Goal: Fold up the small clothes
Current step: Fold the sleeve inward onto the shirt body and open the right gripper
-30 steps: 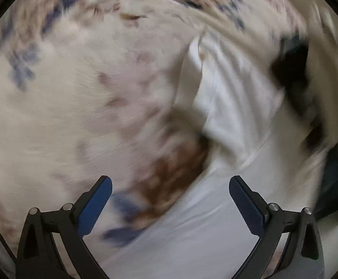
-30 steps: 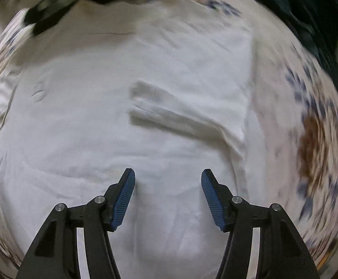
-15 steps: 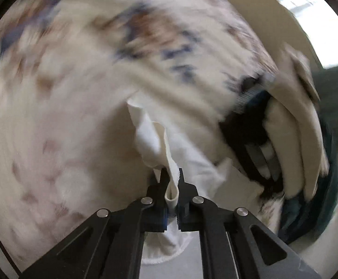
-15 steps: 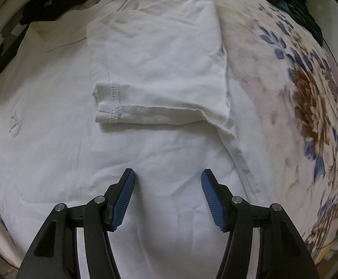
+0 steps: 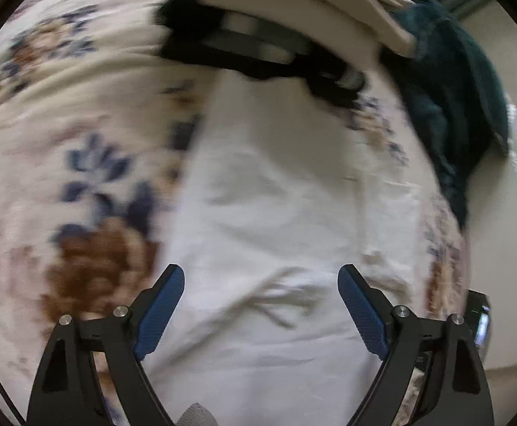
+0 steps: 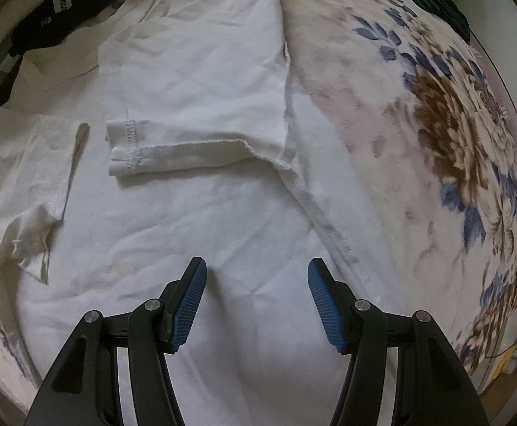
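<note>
My right tongs [image 6: 256, 296], nearest the lens, stand released, blue pads [image 6: 189, 305] apart and nothing between them, poised over the lower body of the white T-shirt [image 6: 194, 234]. My left tongs [image 5: 260, 307] are likewise released and hold nothing, with the same shirt [image 5: 286, 184] below them; that view is blurred. The shirt lies spread flat on the flowered blanket [image 6: 446, 135] covering the bed. Further out in the right view, one sleeve [image 6: 194, 81] is folded inward across the chest, its stitched hem lying toward the tongs. At the opposite side, a second sleeve [image 6: 34, 184] is turned in over the body too, more loosely, with its lower corner crumpled. The side seam of the shirt runs diagonally from the folded sleeve toward the right tongs. Beyond the collar end, a black garment [image 6: 34, 17] with pale markings touches the shirt's far edge. Farthest off, toward the blanket's far corner, a dark teal cloth [image 5: 450, 99] is heaped, with a cream cloth [image 5: 294, 3] lying over the black garment in the left view.
</note>
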